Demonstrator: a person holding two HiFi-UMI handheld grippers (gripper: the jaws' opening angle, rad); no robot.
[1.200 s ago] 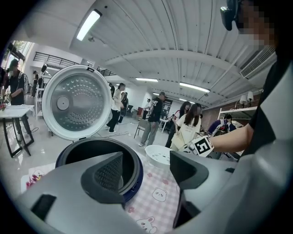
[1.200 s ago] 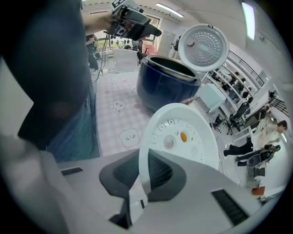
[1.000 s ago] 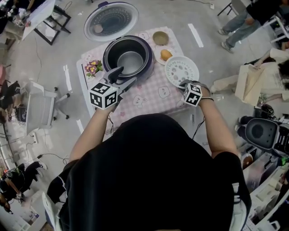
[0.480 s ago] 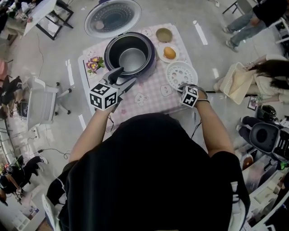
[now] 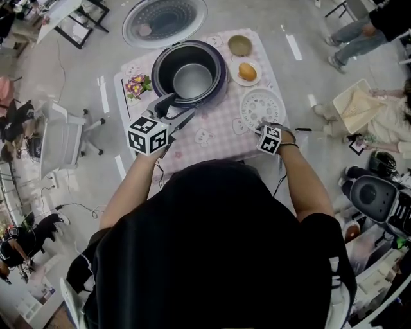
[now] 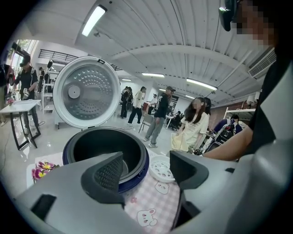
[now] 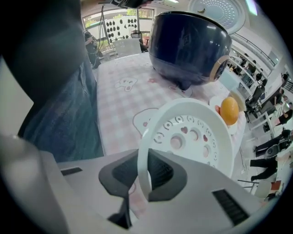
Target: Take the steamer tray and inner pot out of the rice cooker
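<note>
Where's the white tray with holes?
In the head view the steamer tray is at the right of the table, beside the rice cooker, its near rim pinched in the right tongs.

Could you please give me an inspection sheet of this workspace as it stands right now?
Surface: table under a pink checked cloth with bunny prints.
Job's things: rice cooker, lid open; inner pot inside it; steamer tray out, to the cooker's right.
Clutter: orange on a plate, small bowl, flowers.
Grippers: left gripper open, empty, facing the cooker; right gripper shut on the tray's rim.
Cables: dark cable below the right forearm.
Surroundings: people and chairs around the table.
</note>
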